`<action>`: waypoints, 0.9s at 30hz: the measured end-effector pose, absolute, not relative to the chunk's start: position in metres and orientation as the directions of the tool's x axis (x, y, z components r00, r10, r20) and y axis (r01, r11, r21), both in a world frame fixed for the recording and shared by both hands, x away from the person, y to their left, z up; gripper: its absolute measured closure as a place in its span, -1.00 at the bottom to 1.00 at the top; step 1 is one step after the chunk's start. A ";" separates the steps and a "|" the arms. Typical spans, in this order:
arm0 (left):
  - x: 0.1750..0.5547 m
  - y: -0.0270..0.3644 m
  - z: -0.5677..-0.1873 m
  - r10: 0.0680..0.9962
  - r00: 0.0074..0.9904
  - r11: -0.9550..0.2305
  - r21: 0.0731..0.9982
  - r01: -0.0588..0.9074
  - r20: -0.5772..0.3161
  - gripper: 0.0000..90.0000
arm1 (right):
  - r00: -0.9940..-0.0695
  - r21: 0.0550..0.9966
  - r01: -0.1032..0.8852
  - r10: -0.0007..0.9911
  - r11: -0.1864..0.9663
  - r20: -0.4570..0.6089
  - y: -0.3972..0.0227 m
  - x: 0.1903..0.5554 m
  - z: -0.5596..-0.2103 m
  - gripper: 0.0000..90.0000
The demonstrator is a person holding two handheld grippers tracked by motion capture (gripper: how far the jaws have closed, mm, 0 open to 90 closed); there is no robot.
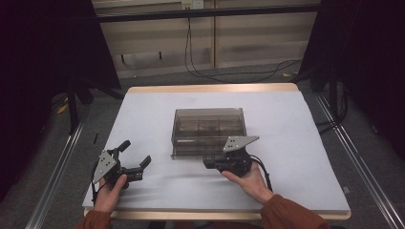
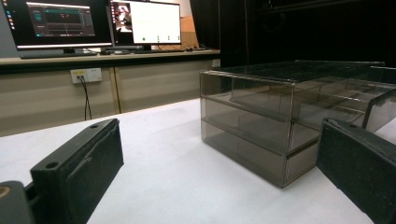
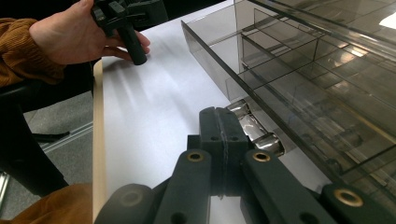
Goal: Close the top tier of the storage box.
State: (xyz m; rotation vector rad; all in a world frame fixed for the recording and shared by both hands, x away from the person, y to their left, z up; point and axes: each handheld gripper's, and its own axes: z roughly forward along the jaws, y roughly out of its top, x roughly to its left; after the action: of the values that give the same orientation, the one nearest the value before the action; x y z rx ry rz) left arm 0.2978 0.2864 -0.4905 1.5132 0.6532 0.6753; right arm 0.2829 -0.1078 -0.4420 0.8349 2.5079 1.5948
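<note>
Smoky acrylic drawer box (image 1: 208,131) — long axis across table (image 1: 296,143).

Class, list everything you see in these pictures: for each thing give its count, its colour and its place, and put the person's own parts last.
Drawer box: one, smoky transparent plastic with compartments, middle of the table.
Metal handle: one, silvery, at the box's front edge, by the right gripper's tips.
Table cover: one, white, over a light wooden table.
Monitors: two, lit, on a bench beyond the table.
Wall socket: one, white, below the bench.
Cable: one, black, on the floor behind the table.
Left gripper: one, black, jaws open, on the table's near left.
Right gripper: one, black, jaws shut, at the box's front.
Sleeves: two, rust-brown, bottom edge.
</note>
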 end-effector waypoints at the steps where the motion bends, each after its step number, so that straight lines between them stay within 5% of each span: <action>1: 0.298 0.287 -0.490 0.748 0.663 -0.049 0.999 0.004 0.034 -0.98 | -0.853 0.854 0.411 0.467 0.320 0.235 -0.108 0.284 -0.442 1.00; 27: 0.298 0.286 -0.490 0.748 0.663 -0.049 0.999 0.004 0.034 -0.98 | -0.845 0.852 0.421 0.477 0.313 0.242 -0.109 0.292 -0.444 1.00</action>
State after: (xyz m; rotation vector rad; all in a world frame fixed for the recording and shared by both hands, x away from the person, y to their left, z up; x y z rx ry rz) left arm 0.2979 0.2865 -0.4905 1.5144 0.6514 0.6780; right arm 0.2923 -0.1089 -0.4437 0.8558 2.5005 1.5946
